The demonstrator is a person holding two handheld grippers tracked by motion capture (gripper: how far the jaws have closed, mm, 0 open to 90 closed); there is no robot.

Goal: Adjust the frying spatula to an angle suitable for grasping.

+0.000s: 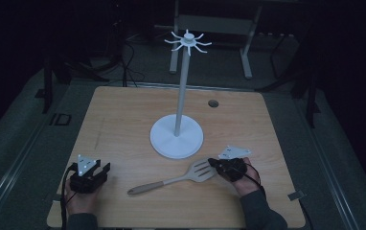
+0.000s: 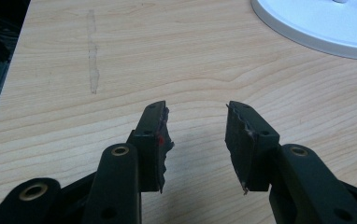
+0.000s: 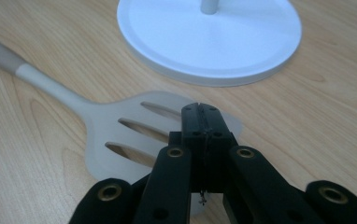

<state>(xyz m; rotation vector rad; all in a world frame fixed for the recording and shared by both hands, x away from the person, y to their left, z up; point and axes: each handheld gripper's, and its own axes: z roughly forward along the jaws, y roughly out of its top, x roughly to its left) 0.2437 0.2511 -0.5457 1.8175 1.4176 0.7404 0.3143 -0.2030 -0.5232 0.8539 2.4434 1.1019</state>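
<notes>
A grey slotted spatula (image 1: 190,175) lies flat on the wooden table (image 1: 123,120), its head to the right and its handle pointing front-left. My right gripper (image 1: 213,163) is shut, and its tips sit over the right edge of the spatula head (image 3: 120,135). In the right gripper view the right gripper (image 3: 200,109) has its jaws pressed together with nothing visible between them. My left gripper (image 1: 105,167) rests at the front left, open and empty. In its own view the left gripper (image 2: 196,112) spreads over bare wood. A white hook stand (image 1: 177,136) rises just behind the spatula.
The stand's round base (image 2: 317,23) (image 3: 209,37) carries a tall pole (image 1: 182,86) topped by a ring of hooks (image 1: 188,42). A small round hole (image 1: 213,103) marks the table's far right. A faint streak (image 2: 91,56) runs along the wood at the left.
</notes>
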